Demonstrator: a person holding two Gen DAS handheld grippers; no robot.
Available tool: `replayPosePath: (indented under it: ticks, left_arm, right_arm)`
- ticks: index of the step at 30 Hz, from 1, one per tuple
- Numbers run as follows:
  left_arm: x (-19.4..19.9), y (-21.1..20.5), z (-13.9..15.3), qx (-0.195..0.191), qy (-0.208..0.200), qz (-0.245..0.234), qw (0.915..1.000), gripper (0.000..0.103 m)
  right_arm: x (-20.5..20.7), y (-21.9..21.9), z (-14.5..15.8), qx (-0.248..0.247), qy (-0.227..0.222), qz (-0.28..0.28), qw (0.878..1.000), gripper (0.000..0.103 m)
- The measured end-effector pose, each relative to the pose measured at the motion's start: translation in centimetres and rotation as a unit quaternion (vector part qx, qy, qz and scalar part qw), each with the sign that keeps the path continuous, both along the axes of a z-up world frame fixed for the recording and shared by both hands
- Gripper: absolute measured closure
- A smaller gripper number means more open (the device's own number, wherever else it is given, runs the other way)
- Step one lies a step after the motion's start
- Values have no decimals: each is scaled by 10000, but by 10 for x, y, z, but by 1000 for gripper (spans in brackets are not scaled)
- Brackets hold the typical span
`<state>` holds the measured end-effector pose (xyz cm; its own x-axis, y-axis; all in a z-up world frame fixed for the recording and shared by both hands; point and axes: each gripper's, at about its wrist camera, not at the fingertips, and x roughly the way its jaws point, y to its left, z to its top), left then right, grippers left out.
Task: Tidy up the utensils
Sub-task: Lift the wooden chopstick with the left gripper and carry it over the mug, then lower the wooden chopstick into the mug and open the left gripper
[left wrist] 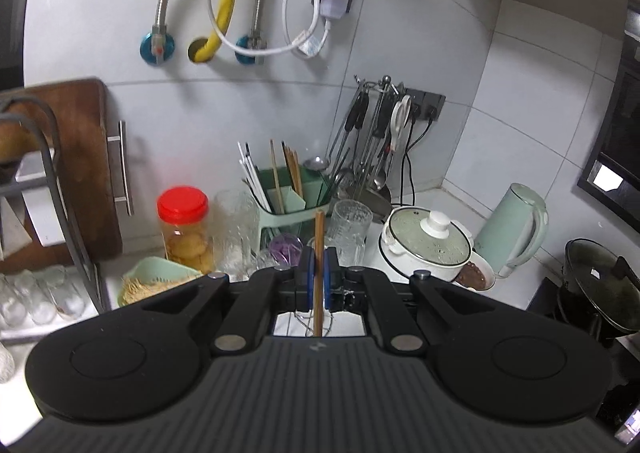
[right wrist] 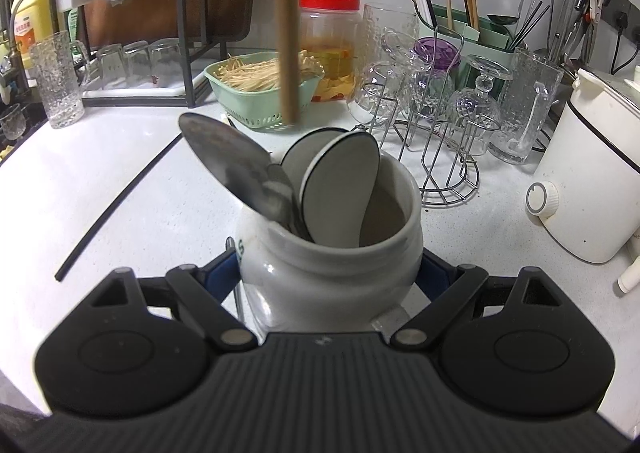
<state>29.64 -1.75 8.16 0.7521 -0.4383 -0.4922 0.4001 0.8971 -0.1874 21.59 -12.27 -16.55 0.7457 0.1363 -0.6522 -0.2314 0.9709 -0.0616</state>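
Two grippers share the work: my left gripper (left wrist: pixel 319 271) is pinched on a wooden chopstick (left wrist: pixel 319 253), its blue pads pressed against the stick at the centre of the left wrist frame, with the stick standing upright so its lower end can go straight down into a container. My right gripper (right wrist: pixel 330 273) is closed around the body of a white ceramic jar (right wrist: pixel 332 273), low in the middle of the right wrist frame, I judge to steady it on the white surface (right wrist: pixel 120 193) while the stick comes in. Inside the jar lean a metal spoon (right wrist: pixel 228 161) and two grey spoons with dark rims (right wrist: pixel 340 185). In the right wrist view the chopstick hangs from the upper centre of the frame, its tip above and just behind the jar mouth, not yet inside. Further back, at the upper right, a green utensil holder (right wrist: pixel 480 29) already carries other chopsticks.
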Motion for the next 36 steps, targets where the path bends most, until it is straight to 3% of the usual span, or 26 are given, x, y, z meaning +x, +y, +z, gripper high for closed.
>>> replayPosePath:
  ticks: [7, 11, 20, 29, 36]
  left_arm:
    - [5, -10, -26, 88, 316, -138, 9994, 98]
    - [10, -15, -40, 207, 714, -377, 9965, 98]
    - [22, -36, -66, 634, 1860, -961, 9758, 97]
    - [30, -42, -82, 735, 2192, -1072, 9670, 96]
    - [36, -42, -81, 785, 2210, -1140, 9654, 96]
  right_arm:
    - [-1, 0, 0, 9, -20, -29, 10000, 11]
    - [-1, 0, -1, 14, -34, -38, 10000, 11]
    - [-1, 1, 0, 12, -31, -38, 10000, 11]
    - [-1, 0, 0, 11, -22, -46, 10000, 11]
    - [0, 0, 1, 4, -14, -42, 10000, 11]
